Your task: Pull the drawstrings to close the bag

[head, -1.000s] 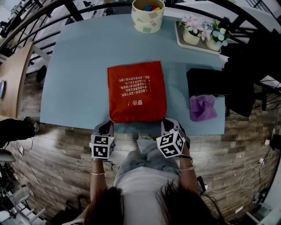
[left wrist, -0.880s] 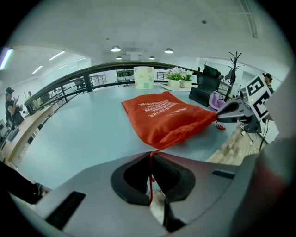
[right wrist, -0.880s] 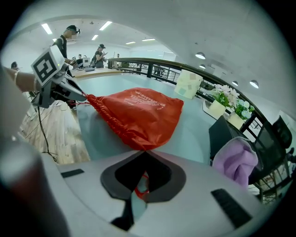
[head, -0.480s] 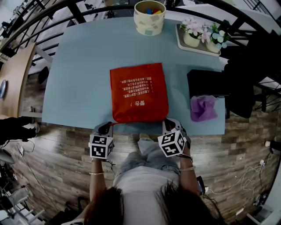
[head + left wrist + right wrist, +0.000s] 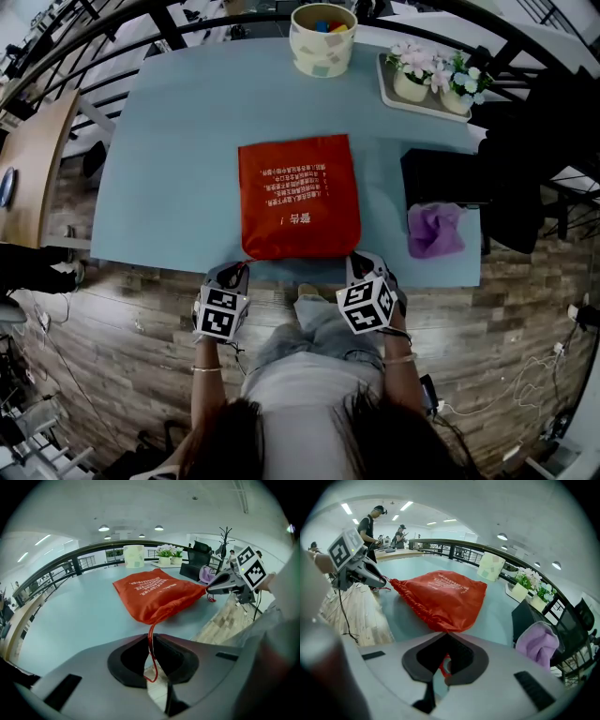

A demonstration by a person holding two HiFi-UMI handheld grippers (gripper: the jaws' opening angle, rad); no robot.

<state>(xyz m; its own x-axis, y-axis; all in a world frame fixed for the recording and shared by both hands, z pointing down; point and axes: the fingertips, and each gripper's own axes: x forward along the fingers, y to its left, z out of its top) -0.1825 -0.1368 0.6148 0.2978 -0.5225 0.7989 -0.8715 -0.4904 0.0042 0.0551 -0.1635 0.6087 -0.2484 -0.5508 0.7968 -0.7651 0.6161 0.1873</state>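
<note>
A red drawstring bag (image 5: 300,197) is lying flat in the middle of the pale blue worktop (image 5: 178,141). Its printed face is turned up, and its mouth edge is running along the near edge of the worktop, just in front of the person.

The left gripper (image 5: 232,274) is sitting at the bag's near left corner, off the worktop edge and pointing steeply down. Its fingers (image 5: 126,663) are pressing together on the left drawstring (image 5: 151,630). The thin red cord is leaving the pinched tip of the bag's corner, passing between the pads and curling out below them.

The right gripper (image 5: 361,262) is sitting at the near right corner in the same attitude. Its fingers (image 5: 462,656) are likewise closing on the right drawstring (image 5: 444,666), a small red loop showing between the pads. Seen from the right gripper view, the fabric along the mouth edge is bunching into small folds.

At the far edge of the worktop a patterned cup (image 5: 323,42) is standing with coloured pieces inside. To its right a tray (image 5: 382,75) is carrying two small flower pots (image 5: 411,80). A black box (image 5: 445,173) is resting near the right edge, well apart from the bag. A crumpled purple cloth (image 5: 433,230) is lying against its near side. A wooden floor (image 5: 122,309) is showing below the two grippers.
</note>
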